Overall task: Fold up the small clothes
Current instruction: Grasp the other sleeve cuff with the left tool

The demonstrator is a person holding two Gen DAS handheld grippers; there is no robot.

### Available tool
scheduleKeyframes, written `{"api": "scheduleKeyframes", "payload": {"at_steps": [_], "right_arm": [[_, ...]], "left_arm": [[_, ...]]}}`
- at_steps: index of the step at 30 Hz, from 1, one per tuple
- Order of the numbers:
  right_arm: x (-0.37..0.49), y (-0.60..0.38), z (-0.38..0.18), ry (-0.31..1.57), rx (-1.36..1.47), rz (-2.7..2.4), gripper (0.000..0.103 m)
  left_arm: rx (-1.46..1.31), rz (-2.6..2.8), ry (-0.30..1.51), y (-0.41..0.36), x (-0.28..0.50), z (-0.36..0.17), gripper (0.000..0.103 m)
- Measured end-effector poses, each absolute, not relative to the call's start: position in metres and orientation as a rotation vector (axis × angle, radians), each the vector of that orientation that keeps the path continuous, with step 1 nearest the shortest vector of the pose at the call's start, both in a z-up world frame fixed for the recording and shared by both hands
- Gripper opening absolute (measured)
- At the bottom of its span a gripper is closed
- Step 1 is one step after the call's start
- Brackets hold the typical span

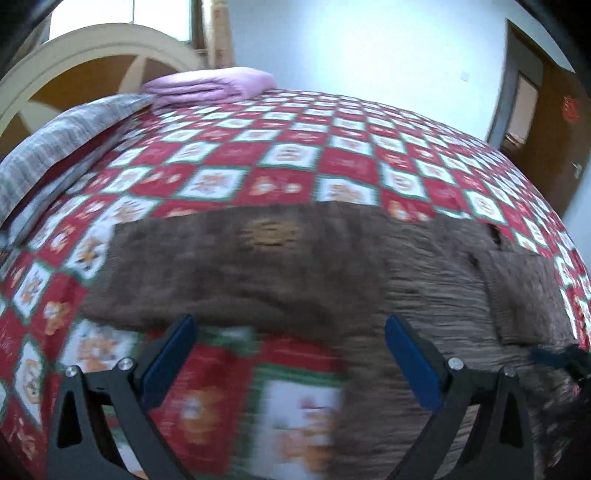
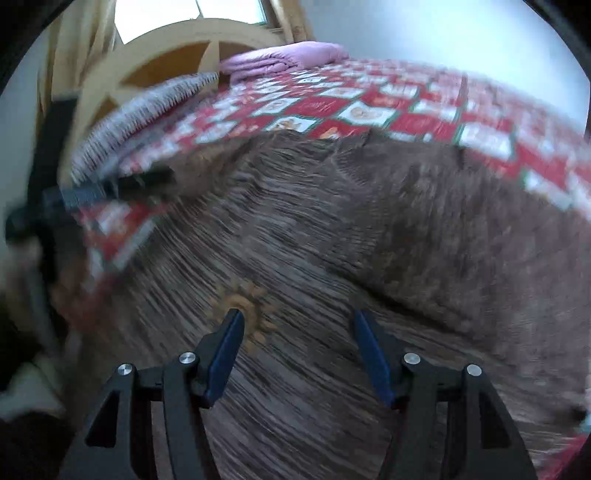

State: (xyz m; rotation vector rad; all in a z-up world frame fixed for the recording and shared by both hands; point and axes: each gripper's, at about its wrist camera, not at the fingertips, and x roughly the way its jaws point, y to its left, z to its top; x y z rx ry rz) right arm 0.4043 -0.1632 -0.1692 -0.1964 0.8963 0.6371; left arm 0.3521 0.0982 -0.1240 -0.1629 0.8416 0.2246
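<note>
A brown knit sweater (image 1: 295, 266) lies spread on the red and white checked bedspread (image 1: 295, 162). My left gripper (image 1: 291, 328) is open and empty, hovering over the sweater's near edge and the bedspread. In the right wrist view the sweater (image 2: 369, 229) fills most of the frame, with an orange flower motif (image 2: 255, 299) on it. My right gripper (image 2: 297, 325) is open and empty just above the sweater, its left finger beside the motif. The left gripper (image 2: 110, 188) shows blurred at the sweater's left edge. Both views are motion-blurred.
A folded pink blanket (image 1: 210, 86) and a grey plaid pillow (image 1: 62, 144) lie at the head of the bed by the curved wooden headboard (image 1: 92, 48). A brown door (image 1: 546, 122) stands at the right. A window (image 2: 184, 14) is behind the headboard.
</note>
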Motion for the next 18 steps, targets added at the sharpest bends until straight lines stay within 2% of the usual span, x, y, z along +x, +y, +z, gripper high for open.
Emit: {"api": "scheduleKeyframes", "payload": {"at_steps": [4, 6, 8, 12, 16, 18], "right_arm": [[0.418, -0.18, -0.143, 0.753, -0.111, 0.507, 0.063], [0.432, -0.179, -0.151, 0.799, -0.132, 0.453, 0.063], [0.443, -0.167, -0.177, 0.939, -0.124, 0.519, 0.064], [0.413, -0.14, -0.185, 0.859, -0.315, 0.553, 0.065], [0.411, -0.146, -0.187, 0.863, -0.272, 0.566, 0.065], [0.414, -0.149, -0.187, 0.867, -0.244, 0.571, 0.066]], "left_arm": [[-0.222, 0.308, 0.848, 0.146, 0.339, -0.131, 0.103], [-0.262, 0.36, 0.861, 0.174, 0.329, -0.137, 0.103], [-0.311, 0.384, 0.874, 0.193, 0.32, -0.141, 0.103], [-0.442, 0.394, 0.854, 0.226, 0.299, -0.145, 0.103], [-0.606, 0.345, 0.817, 0.241, 0.295, -0.146, 0.101], [-0.731, 0.295, 0.794, 0.249, 0.298, -0.147, 0.096]]}}
